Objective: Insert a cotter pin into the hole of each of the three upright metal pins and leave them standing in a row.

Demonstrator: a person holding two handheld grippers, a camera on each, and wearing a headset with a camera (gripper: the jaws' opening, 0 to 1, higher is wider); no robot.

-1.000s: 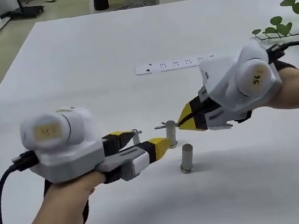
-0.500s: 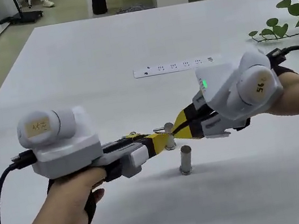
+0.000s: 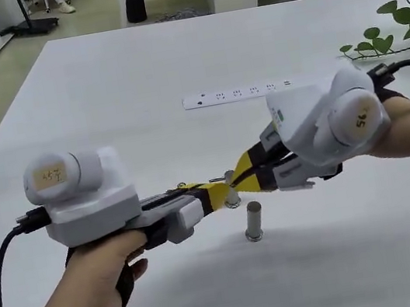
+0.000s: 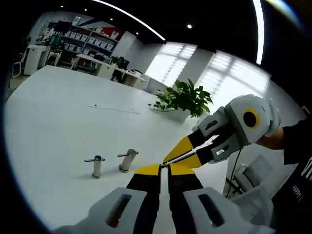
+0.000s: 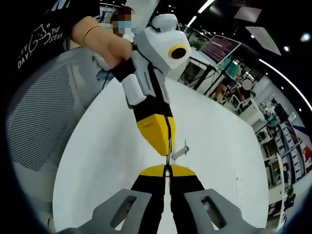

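Head view: we hold the left gripper (image 3: 216,193) and right gripper (image 3: 242,180) tip to tip just above the surface (image 3: 140,93), with one upright pin (image 3: 254,220) standing on their near side. Both sets of fingers are narrow, pressed together; the right ones pinch a thin cotter pin (image 4: 181,157) whose other end meets the left tips.

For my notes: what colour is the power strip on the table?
White; the power strip shows clearest in the head view.
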